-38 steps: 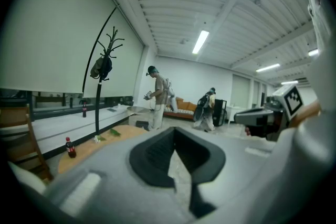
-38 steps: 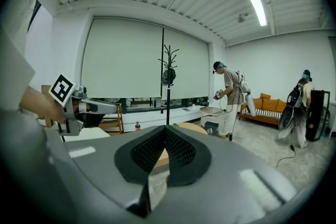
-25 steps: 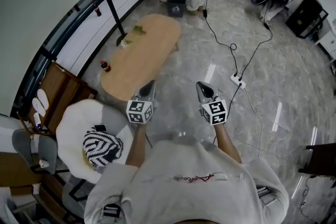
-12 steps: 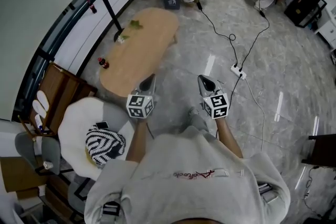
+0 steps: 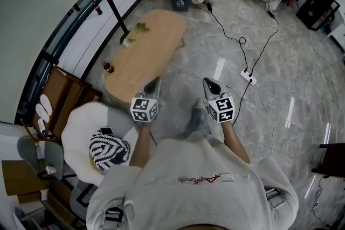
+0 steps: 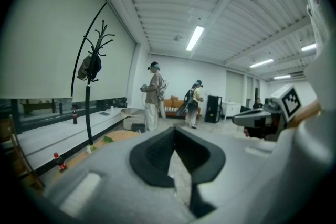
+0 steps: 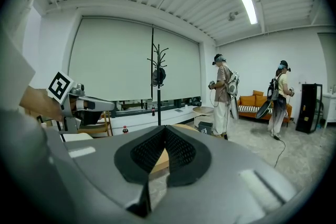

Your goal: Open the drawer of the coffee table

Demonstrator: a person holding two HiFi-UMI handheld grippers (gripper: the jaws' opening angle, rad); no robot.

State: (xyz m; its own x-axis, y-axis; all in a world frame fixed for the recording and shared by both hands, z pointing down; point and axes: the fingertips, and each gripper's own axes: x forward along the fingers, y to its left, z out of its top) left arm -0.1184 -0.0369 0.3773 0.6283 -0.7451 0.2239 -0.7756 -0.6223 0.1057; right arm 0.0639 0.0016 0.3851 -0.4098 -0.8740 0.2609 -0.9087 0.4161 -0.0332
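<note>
The oval wooden coffee table stands ahead and to the left in the head view; no drawer shows on it. My left gripper hangs just off the table's near end, shut and empty. My right gripper is level with it over the marble floor, also shut with nothing held. In the left gripper view the jaws are together, with the table beyond and the right gripper off to the side. In the right gripper view the shut jaws point toward the table.
On the table stand a small red bottle and green leaves. A white chair with a striped cloth sits at the left. A black coat stand, a power strip with cables, and people lie beyond.
Both grippers have edged forward toward the table's near end. A grey trouser leg has come into view between them. The jaws stay shut.
</note>
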